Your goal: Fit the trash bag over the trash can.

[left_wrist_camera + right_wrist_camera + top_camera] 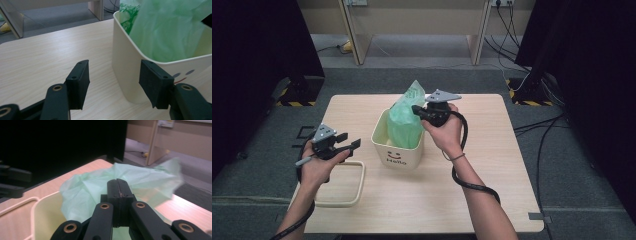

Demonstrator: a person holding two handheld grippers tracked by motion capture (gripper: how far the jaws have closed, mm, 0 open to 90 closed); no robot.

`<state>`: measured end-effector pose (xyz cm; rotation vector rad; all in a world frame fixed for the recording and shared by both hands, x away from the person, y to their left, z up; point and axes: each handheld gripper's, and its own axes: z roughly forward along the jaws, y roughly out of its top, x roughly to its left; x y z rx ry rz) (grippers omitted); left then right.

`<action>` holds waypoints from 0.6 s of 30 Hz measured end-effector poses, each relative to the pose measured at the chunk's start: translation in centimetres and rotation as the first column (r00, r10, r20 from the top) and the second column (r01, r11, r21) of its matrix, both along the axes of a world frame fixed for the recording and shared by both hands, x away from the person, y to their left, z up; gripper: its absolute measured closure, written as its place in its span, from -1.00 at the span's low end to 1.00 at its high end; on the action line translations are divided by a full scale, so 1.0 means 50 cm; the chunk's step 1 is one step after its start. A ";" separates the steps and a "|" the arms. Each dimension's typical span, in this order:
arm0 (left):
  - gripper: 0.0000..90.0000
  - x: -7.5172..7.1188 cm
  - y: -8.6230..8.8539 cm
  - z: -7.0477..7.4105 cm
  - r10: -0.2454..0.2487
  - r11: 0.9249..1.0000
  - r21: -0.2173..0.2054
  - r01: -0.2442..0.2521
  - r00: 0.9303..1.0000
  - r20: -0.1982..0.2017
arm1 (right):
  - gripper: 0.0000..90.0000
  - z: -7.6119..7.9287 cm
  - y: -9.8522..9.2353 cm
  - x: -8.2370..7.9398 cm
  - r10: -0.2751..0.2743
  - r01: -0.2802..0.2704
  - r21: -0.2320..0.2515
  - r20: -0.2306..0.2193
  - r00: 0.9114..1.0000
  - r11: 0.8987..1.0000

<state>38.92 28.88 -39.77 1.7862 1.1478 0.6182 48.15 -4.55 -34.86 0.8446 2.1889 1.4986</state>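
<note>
A cream bin with a smiley face and "Hello" on its front stands mid-table. A pale green plastic bag rises out of it. My right gripper reaches in from the right above the bin, shut on a fold of the bag. In the right gripper view the jaws are pressed together, with the green bag bunched around their tips over the bin's rim. My left gripper hovers open just left of the bin. Its jaws frame the bin's near corner without touching it.
A cream rectangular ring frame lies flat on the wooden table at the front left, under my left hand. Black curtains flank the table. Desk legs and cables stand on the grey floor behind.
</note>
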 end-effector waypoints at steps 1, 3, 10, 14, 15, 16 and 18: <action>-0.09 -0.001 -0.009 0.009 -0.016 1.000 -0.017 0.016 1.000 0.006 | 1.00 -0.001 0.009 -0.005 0.019 -0.019 -0.002 0.000 1.000 1.000; -0.09 -0.001 -0.013 0.014 -0.025 0.999 -0.023 0.025 1.000 0.010 | 1.00 -0.002 0.018 -0.009 0.039 -0.039 -0.008 0.005 0.999 0.999; -0.09 0.005 -0.042 0.058 -0.070 0.995 -0.061 0.073 0.996 0.046 | 1.00 -0.012 0.076 -0.038 0.161 -0.161 -0.038 0.010 0.987 0.986; -0.10 0.011 -0.054 0.075 -0.087 0.993 -0.071 0.091 0.995 0.058 | 1.00 -0.016 0.090 -0.044 0.186 -0.186 -0.046 0.007 0.982 0.982; -0.11 0.015 -0.059 0.081 -0.090 0.993 -0.074 0.095 0.994 0.063 | 1.00 -0.019 0.097 -0.047 0.203 -0.202 -0.054 0.006 0.979 0.978; -0.11 0.018 -0.062 0.085 -0.093 0.992 -0.075 0.097 0.994 0.065 | 1.00 -0.020 0.099 -0.048 0.207 -0.206 -0.056 0.005 0.978 0.977; -0.12 0.029 -0.076 0.094 -0.109 0.991 -0.072 0.114 0.992 0.068 | 1.00 -0.022 0.102 -0.050 0.212 -0.212 -0.060 0.004 0.977 0.976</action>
